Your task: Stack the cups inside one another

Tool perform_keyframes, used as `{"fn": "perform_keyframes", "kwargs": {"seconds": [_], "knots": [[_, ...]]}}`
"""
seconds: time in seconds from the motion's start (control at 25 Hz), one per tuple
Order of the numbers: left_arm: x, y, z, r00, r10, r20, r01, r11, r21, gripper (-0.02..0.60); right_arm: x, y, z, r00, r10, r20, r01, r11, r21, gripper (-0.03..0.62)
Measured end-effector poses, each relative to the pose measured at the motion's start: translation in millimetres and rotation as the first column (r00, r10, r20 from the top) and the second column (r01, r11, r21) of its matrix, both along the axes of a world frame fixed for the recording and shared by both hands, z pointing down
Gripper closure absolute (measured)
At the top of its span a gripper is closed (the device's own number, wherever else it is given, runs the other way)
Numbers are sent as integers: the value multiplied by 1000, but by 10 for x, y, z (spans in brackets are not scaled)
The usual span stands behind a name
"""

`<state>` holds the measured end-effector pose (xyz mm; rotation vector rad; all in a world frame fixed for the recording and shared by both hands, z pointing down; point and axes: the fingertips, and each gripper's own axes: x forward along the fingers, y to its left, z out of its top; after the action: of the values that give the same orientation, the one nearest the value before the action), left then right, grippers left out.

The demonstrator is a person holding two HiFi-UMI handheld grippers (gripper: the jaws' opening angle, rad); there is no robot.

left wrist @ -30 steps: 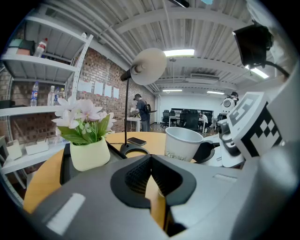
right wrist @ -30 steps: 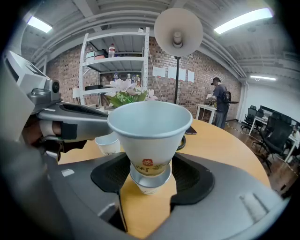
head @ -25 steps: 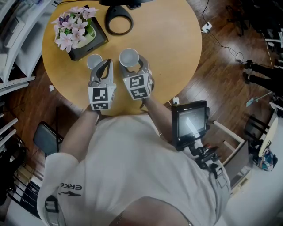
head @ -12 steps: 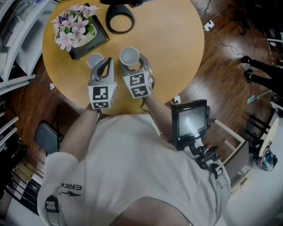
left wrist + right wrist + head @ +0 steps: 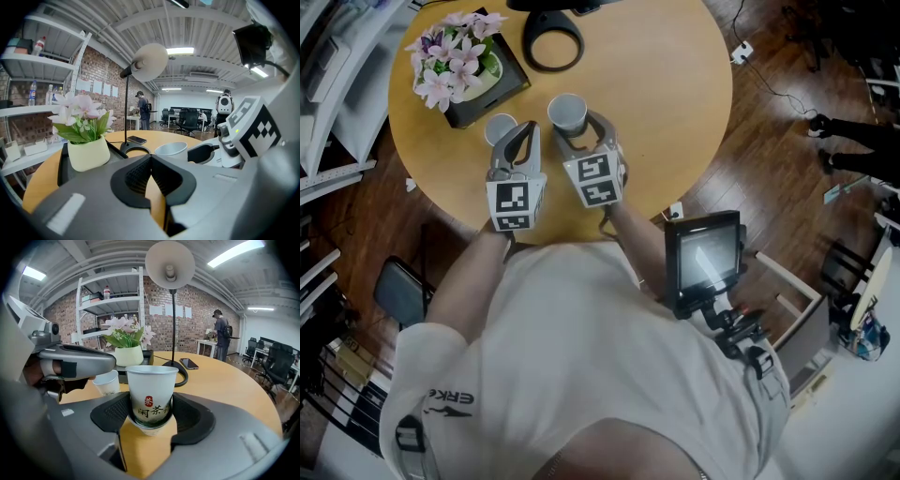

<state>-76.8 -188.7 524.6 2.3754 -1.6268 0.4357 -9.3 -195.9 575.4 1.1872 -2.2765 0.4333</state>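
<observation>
A white paper cup (image 5: 567, 112) with green print and a red mark (image 5: 151, 394) stands upright between the jaws of my right gripper (image 5: 578, 131), whose pads press on its lower half (image 5: 151, 411). A second, smaller white cup (image 5: 500, 128) (image 5: 107, 382) stands on the round wooden table (image 5: 675, 94), just left of my left gripper's tip. My left gripper (image 5: 523, 139) (image 5: 150, 159) is shut with nothing in it, beside the right one. In the left gripper view the held cup's rim (image 5: 171, 149) shows; the small cup is hidden there.
A cream pot of pink flowers (image 5: 457, 64) (image 5: 86, 152) sits on a black tray behind the small cup. A desk lamp's ring base (image 5: 551, 42) and a phone (image 5: 187, 363) lie farther back. The table's near edge runs under both grippers.
The cup in my right gripper has shifted slightly up and to the left in the head view. The left gripper and the small cup have not moved.
</observation>
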Motion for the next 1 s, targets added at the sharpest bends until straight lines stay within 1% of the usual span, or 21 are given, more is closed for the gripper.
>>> {"fn": "perform_keyframes", "kwargs": {"seconds": [0.2,0.4,0.48,0.6,0.84,1.0], "knots": [[27,-18,-19,1000,8,5,-8,1000,-4,580,0,-8,11,1000,-8,-3,8,1000,3,290],[17,-21,4,1000,5,6,-5,1000,-6,580,3,4,35,1000,-27,-8,27,1000,-1,263],[12,-21,15,1000,3,6,-3,1000,-7,580,-4,25,52,999,-36,-5,36,999,-13,244],[13,-22,28,1000,2,4,-1,1000,-7,580,-12,41,49,999,-45,2,45,999,-25,233],[-4,-14,105,1000,-11,-4,11,1000,-8,580,-60,34,-15,997,-62,41,63,998,-20,230],[7,-8,91,1000,-15,-9,15,1000,4,580,-69,33,-35,997,-69,46,69,997,-15,230]]}}
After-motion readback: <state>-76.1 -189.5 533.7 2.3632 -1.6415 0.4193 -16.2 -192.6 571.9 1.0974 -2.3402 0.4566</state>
